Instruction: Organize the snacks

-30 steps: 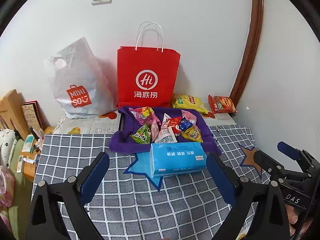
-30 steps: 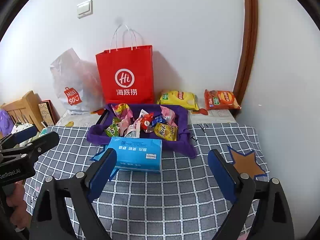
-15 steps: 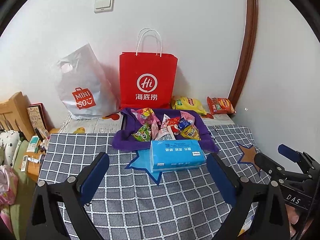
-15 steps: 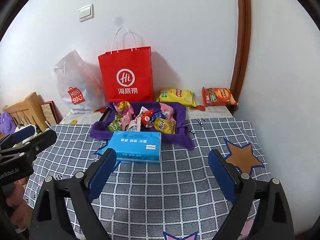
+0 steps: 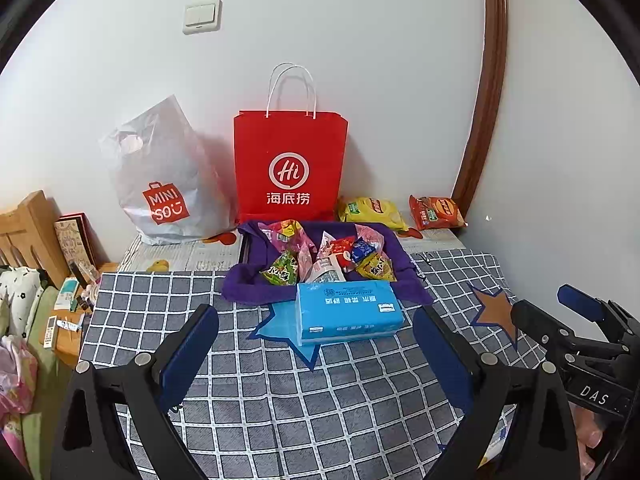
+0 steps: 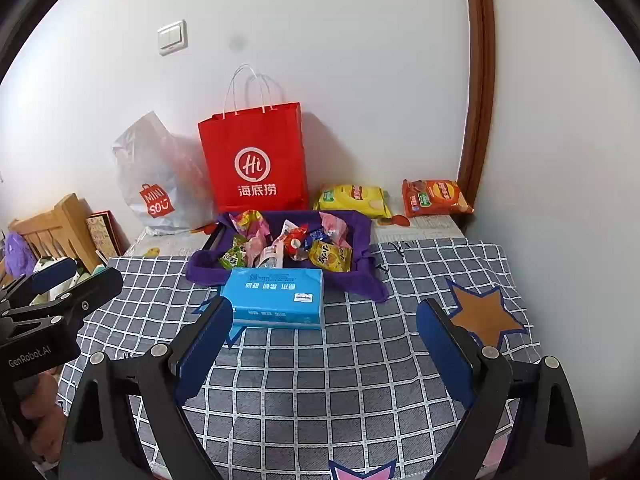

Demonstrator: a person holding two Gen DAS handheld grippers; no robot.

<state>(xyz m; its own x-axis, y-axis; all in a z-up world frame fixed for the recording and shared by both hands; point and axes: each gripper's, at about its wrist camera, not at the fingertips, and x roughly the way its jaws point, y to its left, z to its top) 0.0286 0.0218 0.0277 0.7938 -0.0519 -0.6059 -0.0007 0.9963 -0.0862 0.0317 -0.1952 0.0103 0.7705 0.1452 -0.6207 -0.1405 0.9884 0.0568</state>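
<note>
A purple cloth-lined tray (image 5: 244, 286) (image 6: 200, 268) holds several small snack packets (image 5: 320, 256) (image 6: 288, 242) at the back of the checked table. A yellow chip bag (image 5: 372, 212) (image 6: 354, 198) and an orange chip bag (image 5: 436, 212) (image 6: 434, 198) lie behind it by the wall. A blue tissue pack (image 5: 348, 316) (image 6: 278, 296) lies in front of the tray. My left gripper (image 5: 316, 352) is open and empty, well short of the tissue pack. My right gripper (image 6: 324, 344) is open and empty, also short of it.
A red paper bag (image 5: 290, 168) (image 6: 256, 160) and a grey Miniso plastic bag (image 5: 164, 184) (image 6: 156, 184) stand against the wall. A wooden bed frame (image 5: 28, 228) and clutter lie off the table's left edge. The right wall is close.
Both grippers have pulled back and risen a little from the table; the tray and tissue pack look farther away. Nothing on the table has moved.
</note>
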